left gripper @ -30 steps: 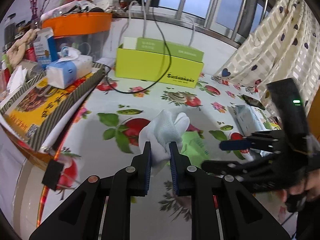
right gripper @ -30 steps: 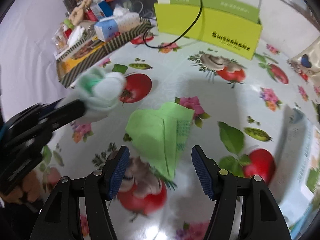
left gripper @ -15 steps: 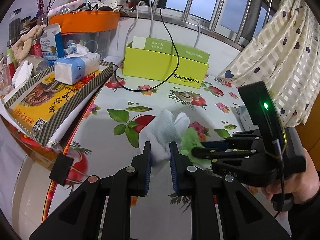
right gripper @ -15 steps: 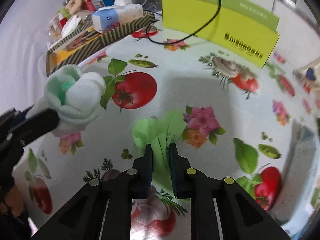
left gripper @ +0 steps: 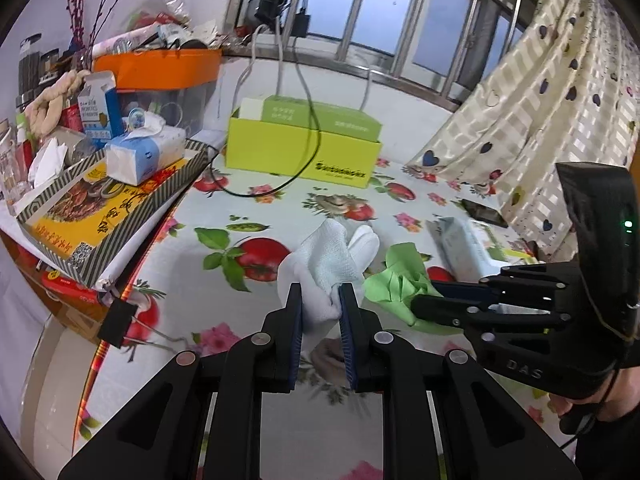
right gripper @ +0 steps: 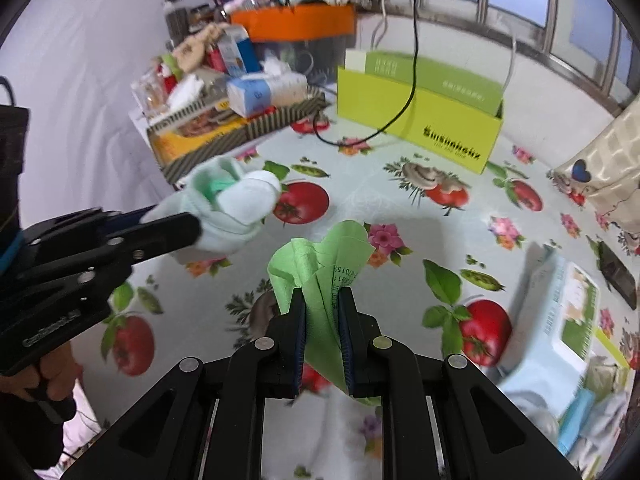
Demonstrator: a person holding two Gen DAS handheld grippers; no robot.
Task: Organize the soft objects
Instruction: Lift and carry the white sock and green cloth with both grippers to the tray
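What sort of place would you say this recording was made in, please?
Most likely a lived-in home, at a table by a window. A fruit-print tablecloth covers it, a heart-patterned curtain hangs alongside, and household clutter such as a tissue pack fills one end.

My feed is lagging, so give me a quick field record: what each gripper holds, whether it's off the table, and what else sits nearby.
left gripper: shut on white sock, held above the table
right gripper: shut on green cloth, lifted off the table
back of table: yellow-green box, black cable draped over it
right side: tissue pack
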